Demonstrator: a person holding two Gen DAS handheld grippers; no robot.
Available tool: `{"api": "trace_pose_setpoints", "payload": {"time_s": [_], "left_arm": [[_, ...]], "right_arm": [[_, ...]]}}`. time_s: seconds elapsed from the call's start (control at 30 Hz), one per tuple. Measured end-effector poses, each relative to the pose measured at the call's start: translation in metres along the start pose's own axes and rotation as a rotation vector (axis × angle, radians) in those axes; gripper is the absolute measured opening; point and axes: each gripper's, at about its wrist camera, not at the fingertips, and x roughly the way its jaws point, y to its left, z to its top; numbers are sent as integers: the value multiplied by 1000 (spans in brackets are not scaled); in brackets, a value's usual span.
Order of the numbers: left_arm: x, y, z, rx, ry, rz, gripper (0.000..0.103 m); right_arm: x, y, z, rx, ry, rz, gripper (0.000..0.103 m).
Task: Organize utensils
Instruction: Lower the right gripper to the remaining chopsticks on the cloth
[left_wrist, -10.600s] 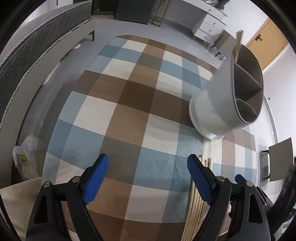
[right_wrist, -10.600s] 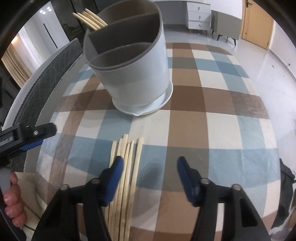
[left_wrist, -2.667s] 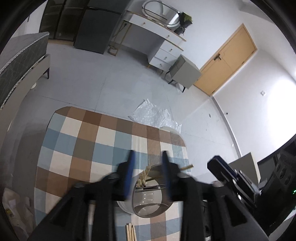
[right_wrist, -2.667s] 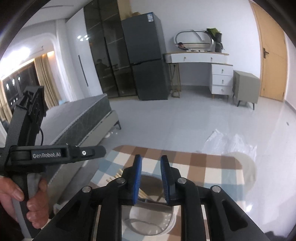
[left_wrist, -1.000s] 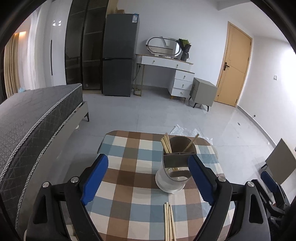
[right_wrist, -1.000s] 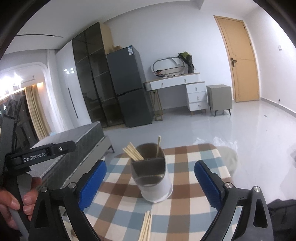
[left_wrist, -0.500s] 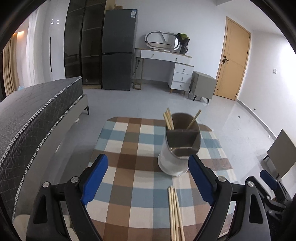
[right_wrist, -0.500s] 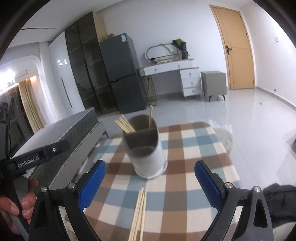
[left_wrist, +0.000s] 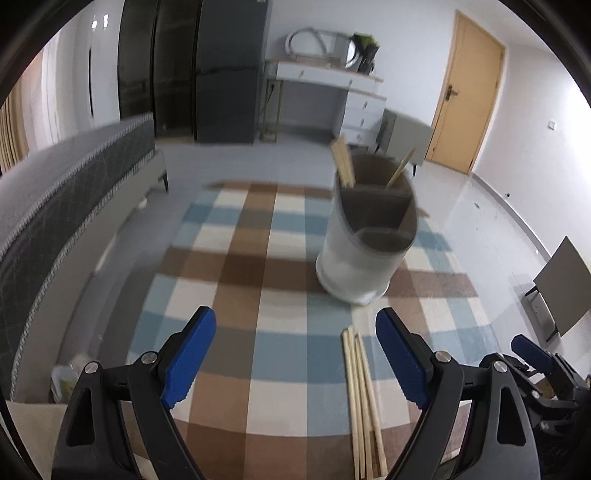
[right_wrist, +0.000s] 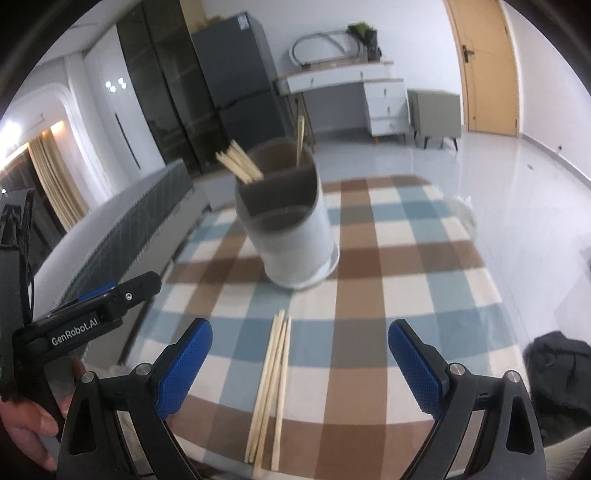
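A white utensil holder (left_wrist: 364, 242) (right_wrist: 291, 229) with grey divided compartments stands on the checked tablecloth (left_wrist: 258, 280) (right_wrist: 388, 266). Several chopsticks lean in its far compartment. A bundle of loose wooden chopsticks (left_wrist: 360, 395) (right_wrist: 271, 387) lies on the cloth in front of the holder. My left gripper (left_wrist: 295, 345) hovers above the cloth, open and empty, with the loose chopsticks just inside its right finger. My right gripper (right_wrist: 299, 354) is open and empty too, and the loose chopsticks lie between its fingers, below them.
A grey bed (left_wrist: 66, 192) runs along the left of the table. A person's hand holds the left gripper's handle (right_wrist: 85, 314) at the left of the right wrist view. A dark bag (right_wrist: 557, 376) sits at the right. A fridge, dresser and door stand behind.
Both grippers have come down toward the table and tipped downward; the holder and loose chopsticks look larger and closer. Both stay open.
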Motion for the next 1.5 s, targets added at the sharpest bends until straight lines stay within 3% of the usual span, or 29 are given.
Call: {"api": "trace_pose_setpoints", "payload": {"time_s": [0.1, 0.33, 0.47, 0.6, 0.9, 1.17, 1.33, 1.5], "left_arm": [[17, 9, -1, -31, 76, 17, 85], [35, 22, 3, -82, 150, 54, 85], [37, 33, 9, -131, 152, 48, 85], [39, 41, 13, -166, 160, 40, 85], [46, 54, 17, -241, 194, 4, 85], [45, 63, 20, -291, 200, -1, 85], [46, 71, 20, -313, 200, 11, 85], [50, 78, 19, -339, 220, 18, 85]], "right_arm": [[16, -1, -4, 8, 51, -10, 95], [53, -1, -11, 17, 183, -31, 86], [79, 2, -13, -33, 270, -67, 85], [107, 12, -18, -109, 352, -89, 72], [141, 22, -28, -212, 463, -145, 56], [153, 35, -17, -308, 483, -155, 48], [166, 36, -7, -296, 479, -107, 37], [173, 35, 2, -282, 472, -95, 5]]}}
